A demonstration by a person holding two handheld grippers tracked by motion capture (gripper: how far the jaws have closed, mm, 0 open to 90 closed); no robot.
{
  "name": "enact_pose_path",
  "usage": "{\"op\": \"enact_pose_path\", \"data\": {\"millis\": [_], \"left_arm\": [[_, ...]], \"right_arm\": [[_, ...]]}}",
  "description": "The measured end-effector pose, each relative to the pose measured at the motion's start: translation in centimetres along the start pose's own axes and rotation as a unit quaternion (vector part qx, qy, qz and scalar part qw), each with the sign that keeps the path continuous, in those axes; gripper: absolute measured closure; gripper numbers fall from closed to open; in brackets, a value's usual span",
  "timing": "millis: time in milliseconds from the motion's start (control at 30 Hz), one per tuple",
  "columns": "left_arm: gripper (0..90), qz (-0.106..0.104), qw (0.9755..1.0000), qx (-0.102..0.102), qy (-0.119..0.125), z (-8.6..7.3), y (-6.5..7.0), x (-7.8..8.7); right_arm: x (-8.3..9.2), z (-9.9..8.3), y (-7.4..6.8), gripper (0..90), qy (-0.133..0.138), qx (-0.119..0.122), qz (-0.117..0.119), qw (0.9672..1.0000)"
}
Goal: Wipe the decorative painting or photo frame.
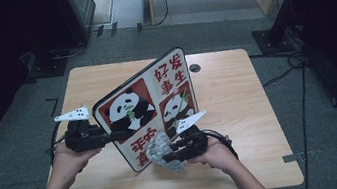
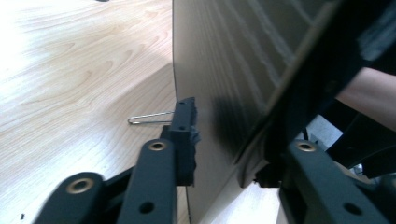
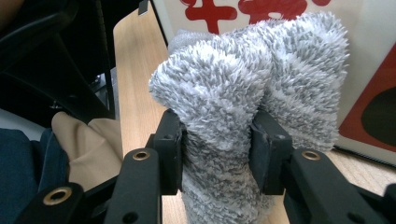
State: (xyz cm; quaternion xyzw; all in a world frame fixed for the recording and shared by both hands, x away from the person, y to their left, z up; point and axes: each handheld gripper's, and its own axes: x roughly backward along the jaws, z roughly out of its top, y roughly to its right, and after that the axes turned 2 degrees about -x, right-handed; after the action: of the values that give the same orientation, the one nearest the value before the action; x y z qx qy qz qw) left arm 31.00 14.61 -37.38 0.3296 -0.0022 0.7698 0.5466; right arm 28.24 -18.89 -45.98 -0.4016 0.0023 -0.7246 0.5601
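Nearest me, my right gripper (image 1: 173, 155) is clamped tight on a fluffy grey microfibre cloth (image 1: 161, 151); in the right gripper view both black pads sink into the bunched pile (image 3: 243, 93), which bulges above them and sits against the lower front of the board. My left gripper (image 1: 112, 136) straddles the left edge of a flat rectangular board printed with red panels, pandas and red characters (image 1: 150, 105), its jaws only partly apart. In the left gripper view the left pad (image 2: 187, 135) lies against the board's plain wood-toned back (image 2: 224, 70), while I cannot tell whether the other jaw presses the printed side. The board stands tilted on its lower edge over the light wooden table (image 1: 239, 109), printed face towards me. A thin wire clip (image 2: 149, 119) lies on the tabletop behind the board.
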Motion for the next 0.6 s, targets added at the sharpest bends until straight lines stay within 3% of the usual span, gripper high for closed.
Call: {"op": "enact_pose_path", "data": {"millis": [367, 600], "left_arm": [[50.6, -0.001, 1.0000, -0.009, 0.001, -0.17, -0.14, -0.13], [47.7, -0.021, 0.9996, -0.013, 0.010, -0.40, -0.27, -0.27]], "right_arm": [[0.24, 0.25, -0.17, 61.2, 0.002, 0.001, 0.002, 1.0000], [0.67, 0.77, -0.62, 61.2, 0.019, 0.010, 0.005, 0.9997]]}}
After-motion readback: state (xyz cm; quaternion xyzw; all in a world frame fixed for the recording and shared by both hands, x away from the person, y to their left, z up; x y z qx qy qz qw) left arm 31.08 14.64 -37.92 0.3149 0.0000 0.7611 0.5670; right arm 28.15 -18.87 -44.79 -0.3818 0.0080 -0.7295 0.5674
